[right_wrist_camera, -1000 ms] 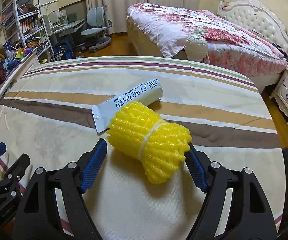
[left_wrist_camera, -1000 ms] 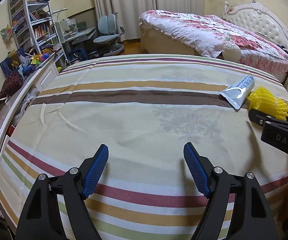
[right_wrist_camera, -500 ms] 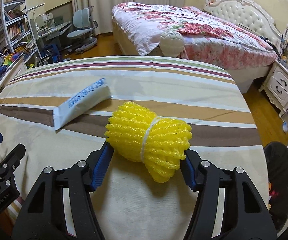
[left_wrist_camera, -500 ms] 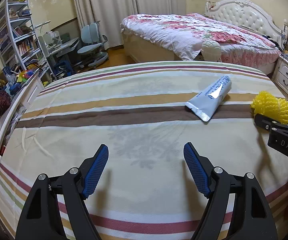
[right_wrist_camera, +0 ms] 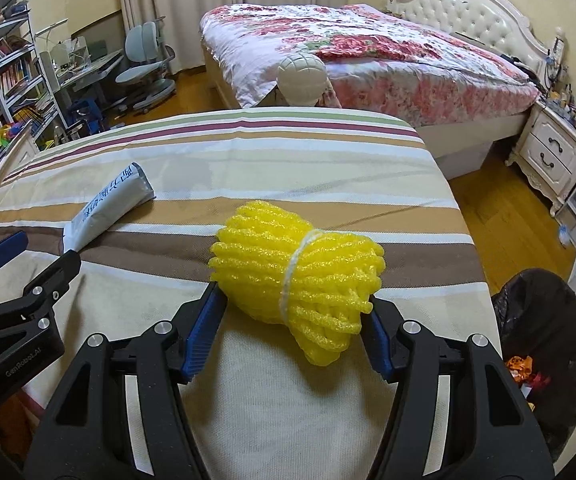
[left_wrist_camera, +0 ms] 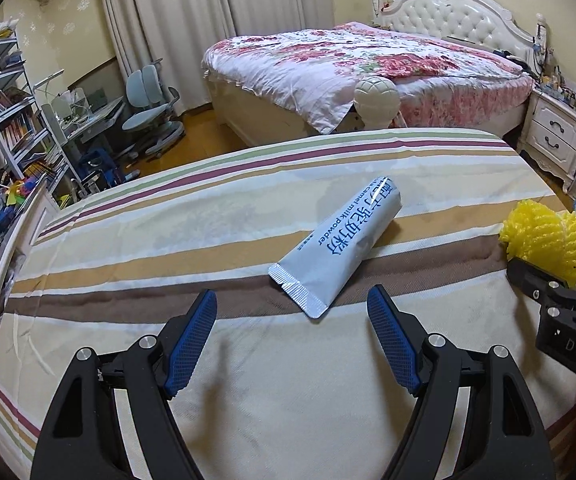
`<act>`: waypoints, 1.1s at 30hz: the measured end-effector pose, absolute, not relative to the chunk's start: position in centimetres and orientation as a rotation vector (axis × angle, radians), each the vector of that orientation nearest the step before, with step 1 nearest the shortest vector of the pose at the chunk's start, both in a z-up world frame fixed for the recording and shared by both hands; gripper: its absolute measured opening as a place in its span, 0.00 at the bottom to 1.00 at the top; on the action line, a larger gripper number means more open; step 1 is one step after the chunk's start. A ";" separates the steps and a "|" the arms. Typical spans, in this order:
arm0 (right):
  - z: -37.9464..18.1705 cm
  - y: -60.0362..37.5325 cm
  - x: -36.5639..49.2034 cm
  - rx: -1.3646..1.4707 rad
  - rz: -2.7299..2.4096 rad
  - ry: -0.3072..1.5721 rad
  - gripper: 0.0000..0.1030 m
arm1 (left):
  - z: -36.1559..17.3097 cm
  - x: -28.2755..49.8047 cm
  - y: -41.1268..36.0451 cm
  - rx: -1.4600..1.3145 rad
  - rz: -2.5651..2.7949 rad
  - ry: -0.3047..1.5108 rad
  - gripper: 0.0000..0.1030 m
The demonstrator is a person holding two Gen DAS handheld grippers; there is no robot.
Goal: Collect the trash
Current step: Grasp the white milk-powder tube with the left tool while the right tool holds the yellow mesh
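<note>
Midway through the collecting, by the look of it. Right gripper [right_wrist_camera: 292,304] pinching the yellow foam net bundle [right_wrist_camera: 296,276], blue pads pressed into both its sides, the bundle at or just above the striped bedcover [right_wrist_camera: 248,160]; cannot tell whether lifted clear. Black-lined trash bin [right_wrist_camera: 544,344] on the floor just beyond the bed's right edge, with scraps of orange and red wrapper already inside, so some trash seemingly gathered. Left gripper [left_wrist_camera: 292,336] spread wide and holding nothing, aimed down toward the crimped end of the silver milk powder sachet [left_wrist_camera: 340,252], which lies flat and diagonal across the brown stripe, apart from the pads and not yet between them. Left to do, judged from this: carrying the yellow bundle over the bed edge and dropping it in the bin, then closing on the sachet and binning that too. No other loose trash apparent on the cover in either view. Flat foil on soft cloth likely awkward to pinch; the raised crimped end the better hold.
</note>
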State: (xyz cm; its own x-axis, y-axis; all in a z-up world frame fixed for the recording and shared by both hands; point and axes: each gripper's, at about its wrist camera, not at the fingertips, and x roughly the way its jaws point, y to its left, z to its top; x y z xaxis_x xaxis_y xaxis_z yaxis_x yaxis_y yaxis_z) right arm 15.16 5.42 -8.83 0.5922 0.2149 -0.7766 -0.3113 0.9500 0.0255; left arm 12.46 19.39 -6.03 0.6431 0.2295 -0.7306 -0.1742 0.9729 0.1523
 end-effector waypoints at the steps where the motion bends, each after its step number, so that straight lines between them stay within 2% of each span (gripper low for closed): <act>1: -8.8 5.4 15.2 -0.114 0.309 0.887 0.60 | -6.0 12.6 19.2 0.073 0.227 0.840 0.73; 18: -8.9 5.3 15.3 -0.113 0.312 0.888 0.61 | -6.8 16.6 18.4 0.097 0.119 0.887 0.76; 20: -8.9 5.3 15.3 -0.116 0.310 0.888 0.61 | -6.8 16.6 18.4 0.094 0.107 0.884 0.69; 22: -8.9 5.3 15.3 -0.120 0.309 0.888 0.61 | -6.9 16.5 18.4 0.096 0.090 0.887 0.56; 25: -9.0 5.4 15.2 -0.127 0.305 0.888 0.61 | -6.8 16.3 18.2 0.104 0.077 0.882 0.47; 30: -9.0 5.4 15.0 -0.127 0.301 0.886 0.60 | -6.6 15.8 17.6 0.136 0.076 0.870 0.38; 33: -8.9 5.4 14.7 -0.130 0.298 0.884 0.59 | -6.5 15.3 17.4 0.142 0.088 0.863 0.36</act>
State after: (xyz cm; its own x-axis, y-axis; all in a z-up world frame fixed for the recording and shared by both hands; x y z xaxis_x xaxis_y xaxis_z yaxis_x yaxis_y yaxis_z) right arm 14.70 5.45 -8.89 0.5964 0.2028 -0.7767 -0.3092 0.9509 0.0109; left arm 15.28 17.38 -6.49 0.6475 0.1345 -0.7501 -0.0195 0.9869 0.1601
